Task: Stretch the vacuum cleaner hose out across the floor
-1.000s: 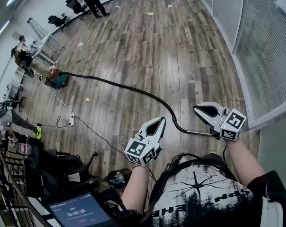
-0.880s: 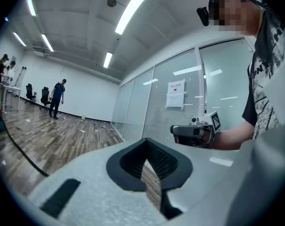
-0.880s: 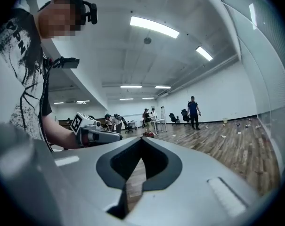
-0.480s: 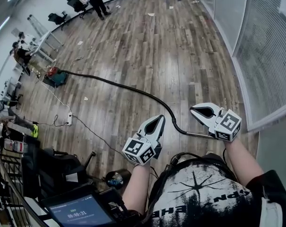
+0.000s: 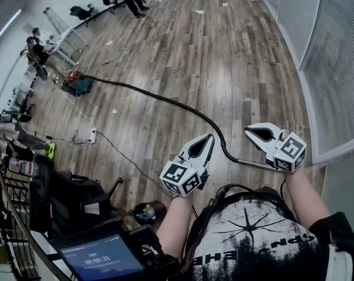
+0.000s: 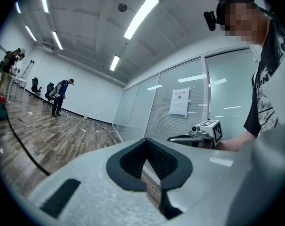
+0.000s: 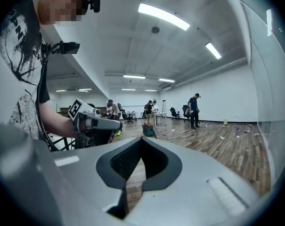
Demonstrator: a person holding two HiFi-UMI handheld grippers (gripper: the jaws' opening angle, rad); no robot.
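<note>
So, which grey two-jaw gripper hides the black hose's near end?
The right grey gripper: the black vacuum hose runs behind it; the left gripper lies beside it.

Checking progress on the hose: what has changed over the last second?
Nothing was taken hold of or let go; hands and view only drifted slightly. The left gripper and right gripper stay shut and empty, and the hose keeps the same curve.
</note>
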